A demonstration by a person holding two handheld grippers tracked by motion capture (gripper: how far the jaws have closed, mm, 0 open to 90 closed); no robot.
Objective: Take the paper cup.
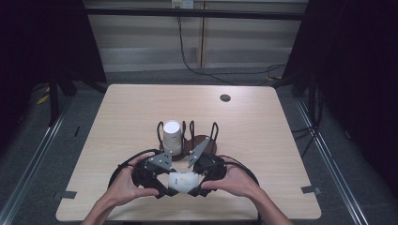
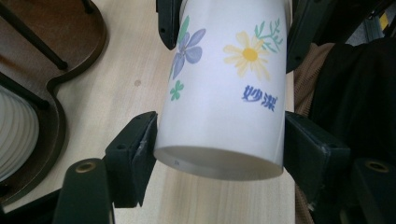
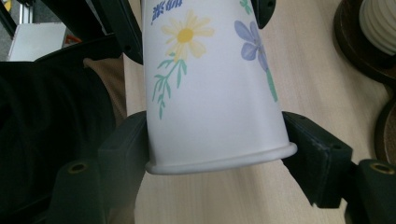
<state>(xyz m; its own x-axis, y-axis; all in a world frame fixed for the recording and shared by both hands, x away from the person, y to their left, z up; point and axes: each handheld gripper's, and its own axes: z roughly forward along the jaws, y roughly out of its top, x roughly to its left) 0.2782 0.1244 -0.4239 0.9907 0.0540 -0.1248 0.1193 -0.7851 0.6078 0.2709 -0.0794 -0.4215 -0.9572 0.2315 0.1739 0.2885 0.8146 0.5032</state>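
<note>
A white paper cup (image 1: 183,182) printed with flowers lies on its side just above the table's near edge, held between both grippers. My left gripper (image 1: 163,185) has its pads (image 2: 140,149) pressed on the cup's (image 2: 224,93) base end. My right gripper (image 1: 196,184) grips the rim end of the cup (image 3: 210,93), one black pad (image 3: 308,144) on each side. Just beyond the grippers, a dark wooden cup rack (image 1: 202,142) with black wire loops holds an upright stack of white cups (image 1: 172,136).
The light wooden table (image 1: 253,140) has a round cable hole (image 1: 225,98) at the back right. Grey tape marks (image 1: 310,190) sit near the front corners. Cables trail on the floor behind the table. The person's hands rest at the table's front edge.
</note>
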